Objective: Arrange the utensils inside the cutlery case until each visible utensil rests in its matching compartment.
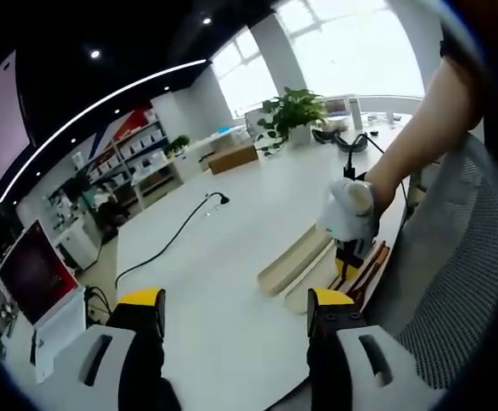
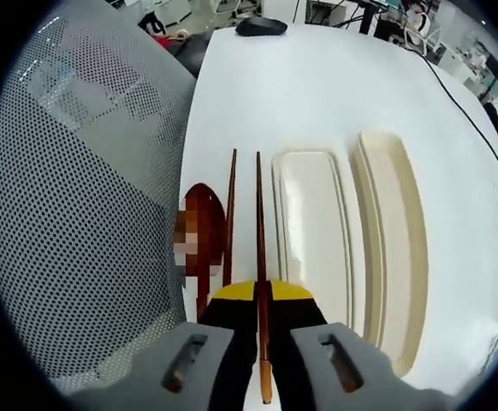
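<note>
- Gripping one dark wooden chopstick [image 2: 259, 257] between closed jaws, the right tongs [image 2: 260, 295] are hovering at the near edge of the white worktop [image 2: 317, 94]; the stick is running straight away from the jaws.
- A second chopstick [image 2: 229, 214] is lying just left of the held one, and a dark wooden spoon [image 2: 204, 227] is resting left of that, near the worktop's edge.
- Two cream trays of the cutlery case [image 2: 313, 231] are sitting side by side right of the chopsticks.
- The left tongs [image 1: 236, 312] are hanging wide apart with nothing between them, well back from the case [image 1: 296, 261].
- In the left gripper view, a gloved hand [image 1: 349, 210] is holding the right tongs over the case.
- A mesh chair back [image 2: 78, 188] is standing beside the worktop.
</note>
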`<state>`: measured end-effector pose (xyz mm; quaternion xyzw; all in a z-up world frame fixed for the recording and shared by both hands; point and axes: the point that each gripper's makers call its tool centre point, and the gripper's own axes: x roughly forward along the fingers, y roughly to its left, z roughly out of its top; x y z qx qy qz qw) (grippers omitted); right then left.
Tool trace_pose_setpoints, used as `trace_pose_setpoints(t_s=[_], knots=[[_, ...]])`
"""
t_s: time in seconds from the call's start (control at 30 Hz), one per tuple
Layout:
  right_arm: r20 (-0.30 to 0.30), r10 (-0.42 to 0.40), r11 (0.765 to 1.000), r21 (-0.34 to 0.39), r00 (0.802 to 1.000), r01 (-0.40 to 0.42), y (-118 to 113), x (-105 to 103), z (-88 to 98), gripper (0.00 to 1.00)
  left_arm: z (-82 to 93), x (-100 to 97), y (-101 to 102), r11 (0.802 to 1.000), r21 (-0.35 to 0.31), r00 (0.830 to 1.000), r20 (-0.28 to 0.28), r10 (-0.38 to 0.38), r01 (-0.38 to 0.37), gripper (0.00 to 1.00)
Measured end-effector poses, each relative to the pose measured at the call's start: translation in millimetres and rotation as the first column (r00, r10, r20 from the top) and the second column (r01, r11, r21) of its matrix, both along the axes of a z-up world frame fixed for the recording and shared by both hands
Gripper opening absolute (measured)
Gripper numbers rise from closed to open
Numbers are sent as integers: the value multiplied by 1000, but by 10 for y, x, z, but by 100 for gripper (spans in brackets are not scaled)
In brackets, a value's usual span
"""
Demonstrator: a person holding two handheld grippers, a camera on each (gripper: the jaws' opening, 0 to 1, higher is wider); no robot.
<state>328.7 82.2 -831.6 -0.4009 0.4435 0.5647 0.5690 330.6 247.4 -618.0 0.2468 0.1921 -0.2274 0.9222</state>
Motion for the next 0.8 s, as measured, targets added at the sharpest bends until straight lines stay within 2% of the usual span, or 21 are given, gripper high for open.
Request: trace_pose_setpoints(t_s=[0.47,0.8], knots=[[-13,-3,1000,-24,1000,2,-41,-19,30,0,-10,-1,2,1000,8,1000,-3,1,-1,69],[-14,-23,999,-26,1000,22,-69,23,139,0,-19,-1,-1,1000,13,1000,-6,-2,2,69]])
